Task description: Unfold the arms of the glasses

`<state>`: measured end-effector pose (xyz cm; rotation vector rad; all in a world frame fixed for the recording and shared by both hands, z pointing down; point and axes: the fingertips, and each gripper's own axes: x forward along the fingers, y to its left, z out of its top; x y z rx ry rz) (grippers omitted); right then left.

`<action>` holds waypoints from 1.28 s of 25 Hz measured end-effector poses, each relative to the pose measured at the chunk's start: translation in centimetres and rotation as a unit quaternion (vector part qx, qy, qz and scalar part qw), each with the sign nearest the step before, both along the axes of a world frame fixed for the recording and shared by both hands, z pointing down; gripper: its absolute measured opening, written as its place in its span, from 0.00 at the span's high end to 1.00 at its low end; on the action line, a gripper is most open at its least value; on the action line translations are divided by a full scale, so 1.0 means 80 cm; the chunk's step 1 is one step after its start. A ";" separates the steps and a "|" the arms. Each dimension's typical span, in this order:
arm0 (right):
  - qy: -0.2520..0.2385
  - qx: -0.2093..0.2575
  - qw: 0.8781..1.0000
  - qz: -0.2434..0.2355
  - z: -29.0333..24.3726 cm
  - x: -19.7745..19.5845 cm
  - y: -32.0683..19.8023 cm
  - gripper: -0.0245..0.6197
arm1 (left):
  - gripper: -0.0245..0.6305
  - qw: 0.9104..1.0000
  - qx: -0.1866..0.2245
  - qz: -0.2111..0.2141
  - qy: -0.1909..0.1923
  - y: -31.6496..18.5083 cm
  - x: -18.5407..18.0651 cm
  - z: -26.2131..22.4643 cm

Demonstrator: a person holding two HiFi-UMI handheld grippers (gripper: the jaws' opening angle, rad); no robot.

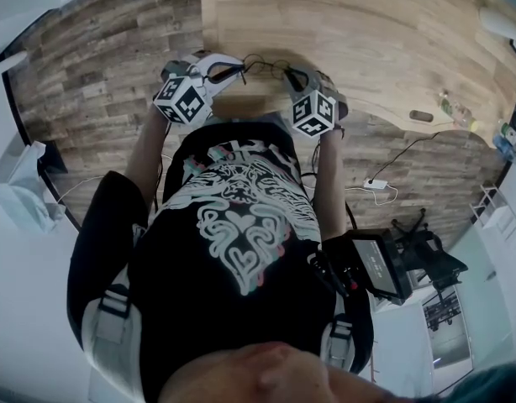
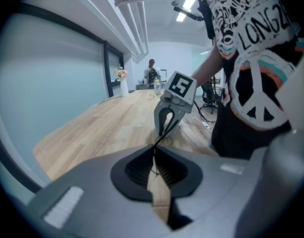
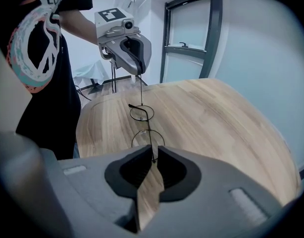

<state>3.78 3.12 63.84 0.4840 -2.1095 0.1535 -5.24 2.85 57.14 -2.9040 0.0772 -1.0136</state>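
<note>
- L tongs (image 2: 154,157): clenched on tip of one thin wire arm of the glasses (image 3: 142,114).
- Glasses: round wire frame, strung btw the two tongs over near edge of wooden worktop (image 3: 216,123). One arm runs out to each side. Can't tell if lenses touch the wood.
- R tongs (image 3: 153,157): clenched on tip of the other arm, facing L tongs.
- Person in black printed shirt (image 1: 241,225) stands right at worktop edge.
</note>
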 end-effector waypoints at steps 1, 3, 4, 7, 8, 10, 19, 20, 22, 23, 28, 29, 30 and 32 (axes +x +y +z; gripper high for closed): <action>0.002 0.002 1.000 -0.001 0.000 0.000 0.001 0.91 | 0.97 1.000 0.001 -0.001 0.000 0.000 0.000 0.000; 0.005 0.005 1.000 0.000 0.000 0.000 0.001 0.91 | 0.97 1.000 0.002 -0.002 0.002 0.001 0.000 0.000; 0.006 0.006 1.000 0.001 -0.001 0.000 0.002 0.91 | 0.97 1.000 0.000 -0.003 0.004 0.001 0.001 -0.001; 0.016 0.001 1.000 -0.006 -0.001 0.000 0.002 0.91 | 0.97 1.000 -0.006 -0.002 0.009 0.003 0.005 -0.002; 0.019 -0.002 1.000 -0.009 0.000 -0.001 0.002 0.91 | 0.97 1.000 -0.005 0.001 0.009 0.005 0.006 -0.002; 0.025 -0.006 1.000 -0.015 0.001 -0.001 0.000 0.91 | 0.97 1.000 -0.003 0.009 0.009 0.006 0.007 0.000; -0.004 0.007 0.999 -0.032 -0.029 -0.034 -0.015 0.90 | 0.97 1.000 0.002 0.020 0.014 0.007 0.011 -0.002; -0.003 0.009 0.999 -0.043 -0.030 -0.042 -0.016 0.90 | 0.97 1.000 0.002 0.021 0.013 0.007 0.011 -0.002; 0.007 0.006 0.998 -0.069 -0.026 -0.056 -0.014 0.90 | 0.97 1.000 0.004 0.023 0.012 0.008 0.011 -0.003; 0.014 0.001 0.997 -0.082 -0.022 -0.062 -0.011 0.90 | 0.97 1.000 0.005 0.024 0.011 0.008 0.012 -0.004; 0.046 -0.017 0.993 -0.111 -0.003 -0.072 -0.002 0.90 | 0.97 1.000 0.004 0.026 0.013 0.008 0.012 -0.006; 0.048 -0.018 0.992 -0.111 -0.001 -0.073 -0.002 0.90 | 0.97 1.000 0.004 0.027 0.013 0.007 0.012 -0.006; 0.050 -0.018 0.992 -0.112 0.000 -0.073 -0.002 0.90 | 0.97 1.000 0.004 0.027 0.014 0.007 0.012 -0.005; 0.054 -0.018 0.992 -0.114 0.001 -0.075 -0.002 0.90 | 0.97 0.999 0.004 0.030 0.014 0.007 0.012 -0.004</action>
